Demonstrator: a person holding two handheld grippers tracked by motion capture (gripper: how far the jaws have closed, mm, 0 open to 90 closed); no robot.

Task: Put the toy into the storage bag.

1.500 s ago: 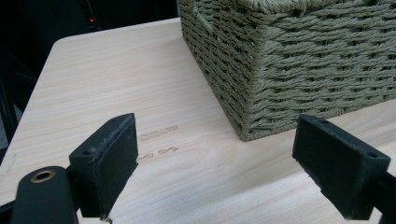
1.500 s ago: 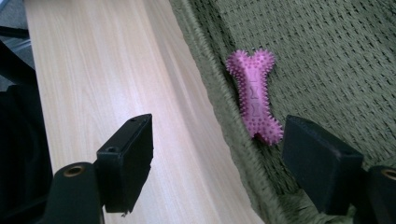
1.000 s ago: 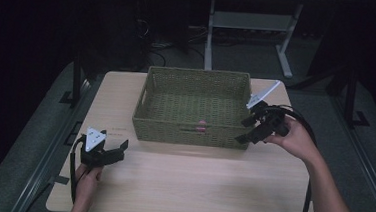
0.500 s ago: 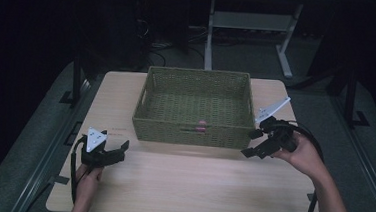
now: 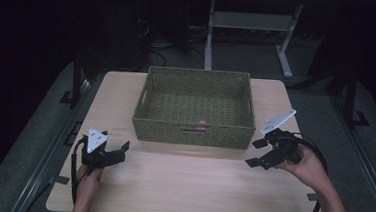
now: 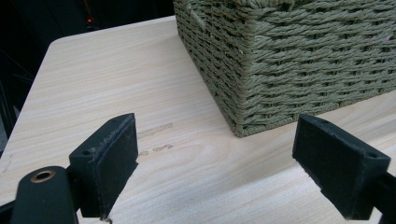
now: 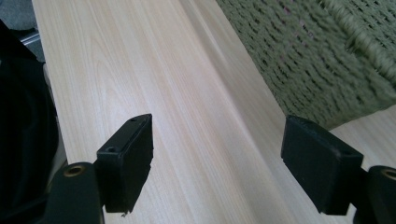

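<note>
A green woven basket (image 5: 196, 106) stands at the back middle of the pale wooden table (image 5: 185, 186). A small pink thing (image 5: 202, 122) shows at the basket's near wall. My left gripper (image 5: 117, 151) rests low at the table's front left, open, with nothing between its jaws; its own view looks at the basket's near left corner (image 6: 243, 126). My right gripper (image 5: 255, 153) hovers open and empty just right of the basket's near right corner. In the right gripper view the basket's wall (image 7: 317, 60) lies at the upper right.
Beyond the table's far edge stands a white metal frame (image 5: 252, 25) with cables on the dark floor. A black cable (image 5: 317, 160) loops from the right gripper past the person's wrist. Bare tabletop stretches between the two grippers.
The right gripper has drawn back from the basket's right rim, toward the person and down to the table beside the near right corner. The left gripper has stayed put.
</note>
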